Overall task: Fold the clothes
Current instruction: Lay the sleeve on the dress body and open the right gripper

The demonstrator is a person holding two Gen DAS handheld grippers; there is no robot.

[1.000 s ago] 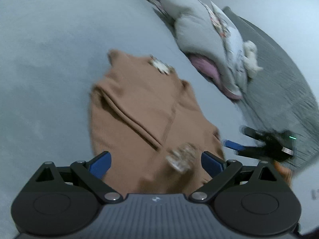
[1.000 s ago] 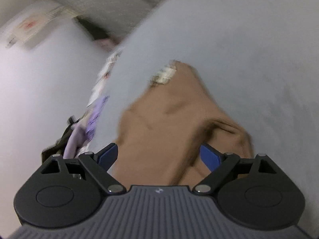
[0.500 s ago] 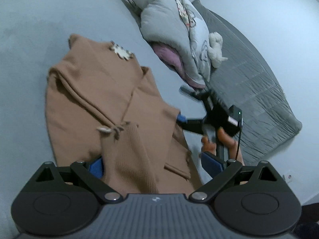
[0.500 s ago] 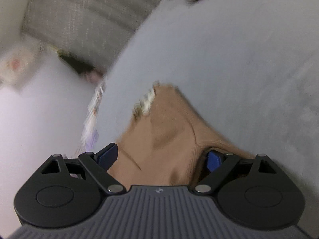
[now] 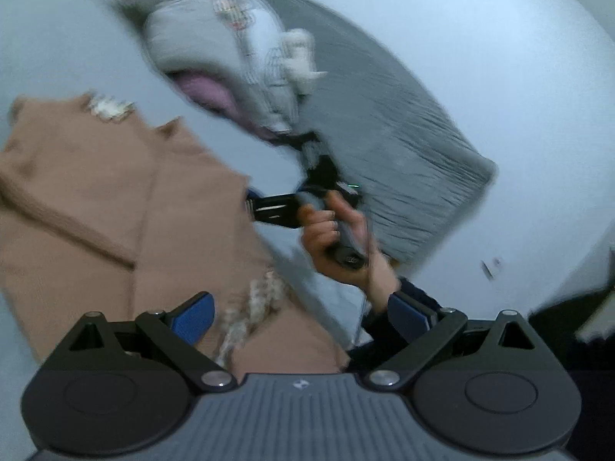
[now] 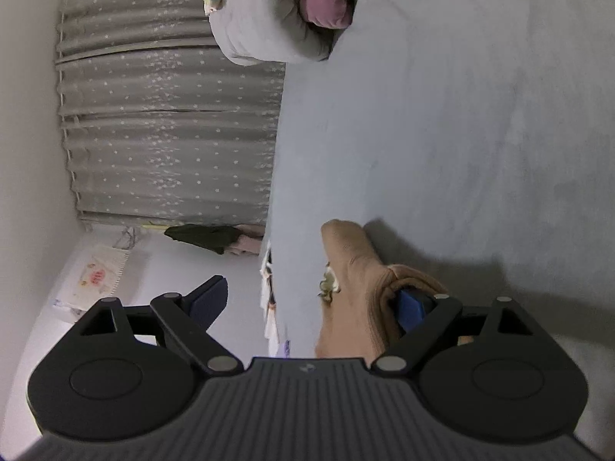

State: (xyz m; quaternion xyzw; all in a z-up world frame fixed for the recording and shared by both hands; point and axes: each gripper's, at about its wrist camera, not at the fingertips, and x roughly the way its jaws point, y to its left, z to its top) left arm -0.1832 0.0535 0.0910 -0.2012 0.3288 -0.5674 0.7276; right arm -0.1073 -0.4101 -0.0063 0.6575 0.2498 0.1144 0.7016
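- Brown knit sweater spread on pale blue bedsheet; sleeve already laid across the body, lace trim at collar and at cuff.
- Left gripper: jaws spread wide, nothing pinched; hovers above the sweater's near edge with the cuff lying loose between the fingers. Probably poised for the next grab.
- Right gripper, seen from the left wrist view: held in a bare hand at the sweater's right edge, tip at the cloth.
- Right wrist view: jaws look spread, blue pad on one finger tucked under a bunched fold of sweater, other finger clear of cloth. No clamp visible; reads as slipped under the edge to lift it, not yet closed.
- Likely step: side of sweater about to be raised and turned inward toward the middle.
- Risk: loose knit may slip off a single pad; blur in left view limits certainty.
- Beyond the sweater: rolled grey quilt with pink pillow, grey blanket; starred curtain further off.
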